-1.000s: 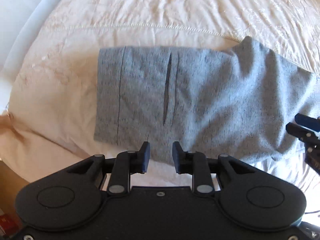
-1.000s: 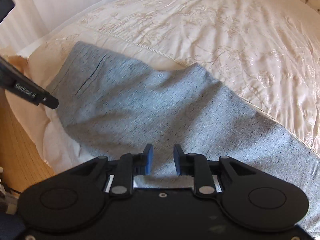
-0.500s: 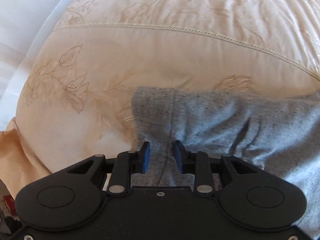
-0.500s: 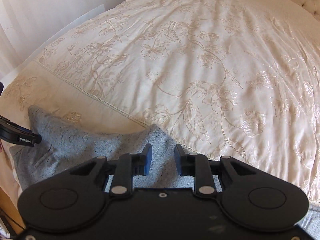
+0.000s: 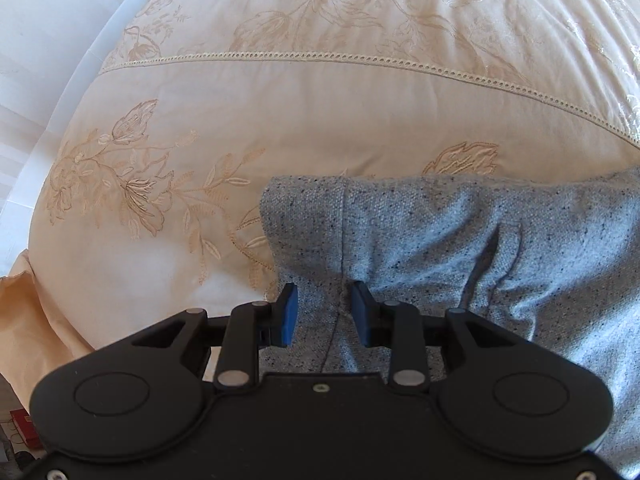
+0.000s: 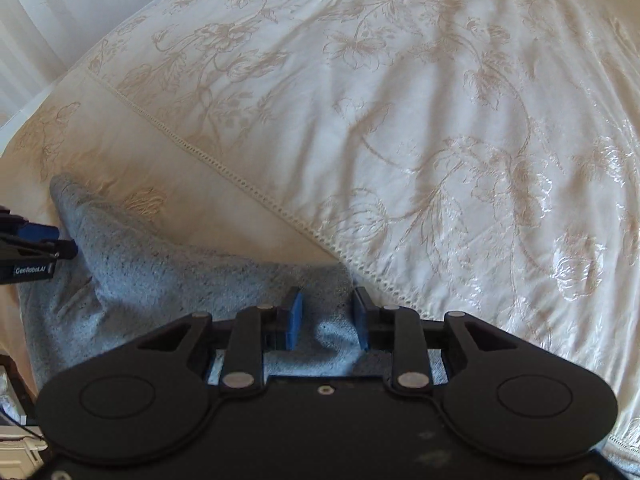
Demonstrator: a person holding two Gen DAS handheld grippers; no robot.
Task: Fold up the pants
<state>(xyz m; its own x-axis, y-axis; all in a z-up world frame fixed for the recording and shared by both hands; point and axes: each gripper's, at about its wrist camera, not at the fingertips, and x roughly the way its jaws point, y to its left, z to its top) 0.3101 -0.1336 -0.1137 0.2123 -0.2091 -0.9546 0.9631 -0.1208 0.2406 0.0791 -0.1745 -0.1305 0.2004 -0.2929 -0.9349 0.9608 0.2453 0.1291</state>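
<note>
The grey pants (image 5: 460,240) lie on the cream embroidered bedspread (image 5: 280,120), bunched near the bed's near edge. My left gripper (image 5: 323,300) is low over the pants' left end, jaws apart, with the fabric and its seam between the fingers. My right gripper (image 6: 327,308) is low over another part of the grey pants (image 6: 180,276), jaws apart, with a raised fold of fabric between the pads. The left gripper (image 6: 36,248) shows at the left edge of the right wrist view, touching the pants. Neither pair of pads visibly pinches the cloth.
The bedspread (image 6: 400,100) stretches far ahead with a lace seam (image 6: 280,212) across it. A white curtain or wall (image 6: 60,8) stands at the far left. The bed edge and floor clutter (image 5: 20,436) lie at the lower left.
Both grippers have dropped close to the bed and moved onto the pants. The pants have gone from lying flat and spread to bunched up at the near edge.
</note>
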